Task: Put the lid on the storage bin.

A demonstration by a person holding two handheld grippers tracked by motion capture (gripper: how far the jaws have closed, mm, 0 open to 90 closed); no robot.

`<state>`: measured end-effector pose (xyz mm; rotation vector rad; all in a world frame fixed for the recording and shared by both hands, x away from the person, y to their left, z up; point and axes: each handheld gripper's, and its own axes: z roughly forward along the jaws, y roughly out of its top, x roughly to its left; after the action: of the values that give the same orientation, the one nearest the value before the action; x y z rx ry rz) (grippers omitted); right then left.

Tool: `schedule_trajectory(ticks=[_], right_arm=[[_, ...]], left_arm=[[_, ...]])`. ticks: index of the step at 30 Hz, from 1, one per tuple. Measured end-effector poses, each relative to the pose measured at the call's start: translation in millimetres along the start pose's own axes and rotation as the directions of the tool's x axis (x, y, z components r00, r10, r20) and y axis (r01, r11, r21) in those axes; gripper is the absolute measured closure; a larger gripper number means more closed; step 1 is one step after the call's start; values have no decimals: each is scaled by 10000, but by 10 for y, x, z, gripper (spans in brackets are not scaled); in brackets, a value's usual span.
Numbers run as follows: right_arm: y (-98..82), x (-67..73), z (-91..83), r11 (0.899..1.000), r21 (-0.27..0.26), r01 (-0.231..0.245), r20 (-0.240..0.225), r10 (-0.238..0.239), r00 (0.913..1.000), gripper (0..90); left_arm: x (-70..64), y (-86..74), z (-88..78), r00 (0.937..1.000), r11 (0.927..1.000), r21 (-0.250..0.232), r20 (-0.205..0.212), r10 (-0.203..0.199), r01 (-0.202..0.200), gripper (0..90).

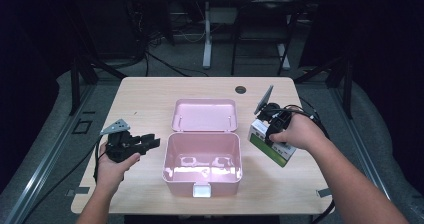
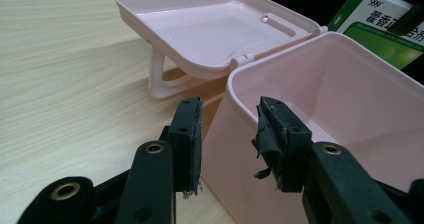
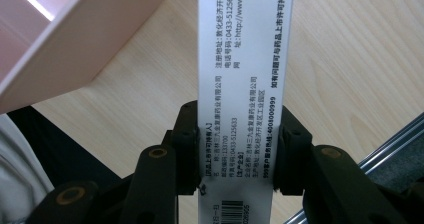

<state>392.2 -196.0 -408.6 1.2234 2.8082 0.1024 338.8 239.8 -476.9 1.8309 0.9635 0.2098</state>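
On the left side of the surface (image 1: 145, 91), a hand (image 1: 111, 170) holds the left hand-held gripper (image 1: 145, 145). It is just beside the left wall of the pink box (image 1: 202, 166) and points at it. In the left gripper view, the left hand-held gripper (image 2: 227, 134) has its jaws spread apart. The near corner of the pink box (image 2: 320, 134) shows in the gap between them, but the pads (image 2: 186, 134) do not press on it. The pad on the other side looks worn and frayed.

The pink box sits in the middle of the surface with its top open. Its lid (image 1: 204, 115) is flipped back behind it, with the inside facing up. In the left gripper view the lid (image 2: 210, 29) rests tilted on its pale handle (image 2: 162, 79). The box has a little white latch (image 1: 202, 189) on its front wall.

To the right of the box, another hand (image 1: 295, 131) holds the right hand-held gripper (image 1: 272, 129). It is pinching a green and white carton (image 1: 270, 143). The carton is tilted and is near the right wall of the pink box, not touching it. Whether it rests on the surface or hangs just above it is hard to tell. In the right gripper view, the right hand-held gripper (image 3: 235, 149) squeezes the white side of the carton (image 3: 240, 84) from both sides. That side has small black print and a bar code. The wood of the surface is below it, and a corner of the pink box (image 3: 75, 39) is at the upper left.
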Motion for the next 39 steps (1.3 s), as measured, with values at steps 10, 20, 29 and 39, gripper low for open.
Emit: schedule_trajectory(ticks=[10, 20, 29, 39], right_arm=[[53, 78, -190, 9993, 3, 365, -41, -365, 9993, 619], [85, 162, -326, 9969, -12, 788, -88, -788, 9969, 619], [143, 316, -483, 9925, -30, 1219, 134, -1219, 9925, 619], [174, 391, -607, 9882, -79, 1533, -69, -1533, 9882, 619]], left_arm=[[21, -5, -5, 10000, 10000, 6, -57, -60, 60, 606], [16, -2, -11, 10000, 10000, 11, -46, -23, 23, 608], [11, 0, -13, 10000, 10000, 94, -41, 11, -11, 610], [10, -3, -4, 10000, 10000, 90, -55, -2, 3, 612]])
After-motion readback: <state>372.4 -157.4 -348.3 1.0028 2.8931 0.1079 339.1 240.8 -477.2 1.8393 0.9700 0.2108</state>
